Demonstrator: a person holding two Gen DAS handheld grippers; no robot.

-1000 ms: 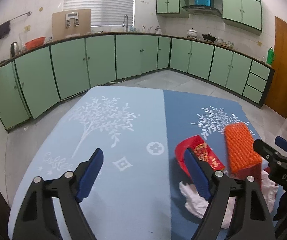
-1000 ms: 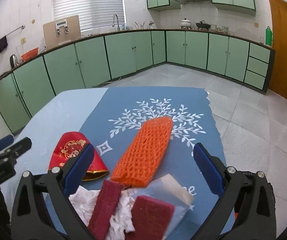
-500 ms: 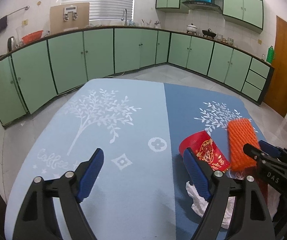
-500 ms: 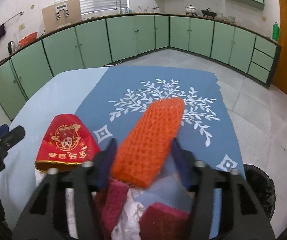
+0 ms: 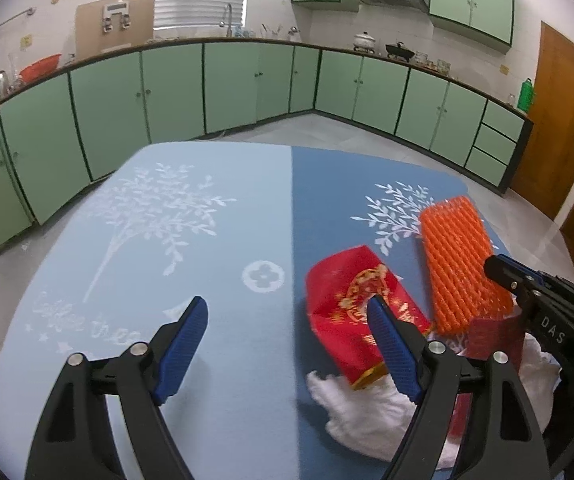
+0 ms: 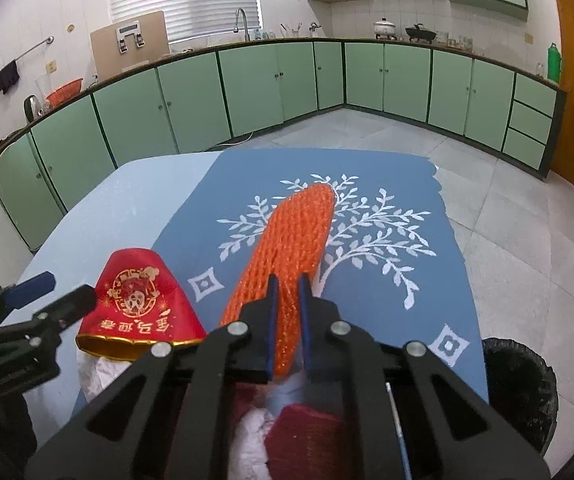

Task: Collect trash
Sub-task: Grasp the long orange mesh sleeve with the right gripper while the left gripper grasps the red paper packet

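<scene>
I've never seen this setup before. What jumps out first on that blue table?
The bright orange foam net lies lengthwise on the dark blue half of the tablecloth, with the right gripper closing on its near end. Left of it sits a red and gold packet, and the left gripper hangs open.

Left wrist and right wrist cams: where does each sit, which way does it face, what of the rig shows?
Left wrist: on the left gripper, facing forward and down over the table; its open fingers show, right gripper at the right edge.
Right wrist: on the right gripper, facing down along the orange foam net, jaws closing on it; left gripper at left edge.
Shared: net, red packet, white tissue, green cabinets.
</scene>
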